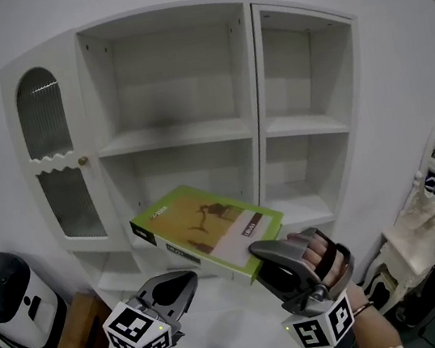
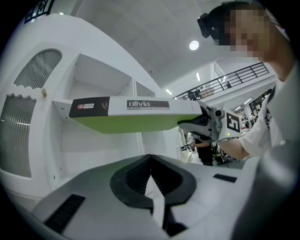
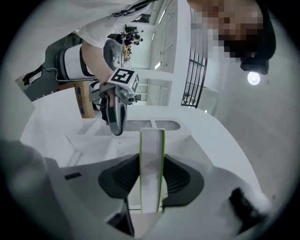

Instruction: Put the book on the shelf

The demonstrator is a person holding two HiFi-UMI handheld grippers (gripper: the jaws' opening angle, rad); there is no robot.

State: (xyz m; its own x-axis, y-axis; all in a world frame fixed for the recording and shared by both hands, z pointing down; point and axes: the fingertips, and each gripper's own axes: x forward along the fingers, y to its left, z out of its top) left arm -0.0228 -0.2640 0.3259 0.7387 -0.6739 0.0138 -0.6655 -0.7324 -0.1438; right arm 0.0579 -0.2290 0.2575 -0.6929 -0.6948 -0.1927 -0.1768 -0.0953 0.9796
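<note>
A green-covered book (image 1: pixel 205 224) hangs roughly level in front of the white shelf unit (image 1: pixel 175 137), before its lower middle compartment. My right gripper (image 1: pixel 267 255) is shut on the book's near right corner; in the right gripper view the book's edge (image 3: pixel 152 145) stands upright between the pads. My left gripper (image 1: pixel 182 285) sits just below the book's near edge, jaws shut with nothing between them. In the left gripper view the book's spine (image 2: pixel 131 115) passes overhead, and the right gripper (image 2: pixel 206 123) grips its far end. The left gripper (image 3: pixel 115 119) also shows in the right gripper view.
The shelf unit has open compartments in the middle and at the right (image 1: pixel 308 126), and a ribbed-glass door (image 1: pixel 51 154) at the left. A white appliance (image 1: pixel 9 304) and a brown box (image 1: pixel 74 331) stand at lower left. A white bag (image 1: pixel 416 236) hangs at right.
</note>
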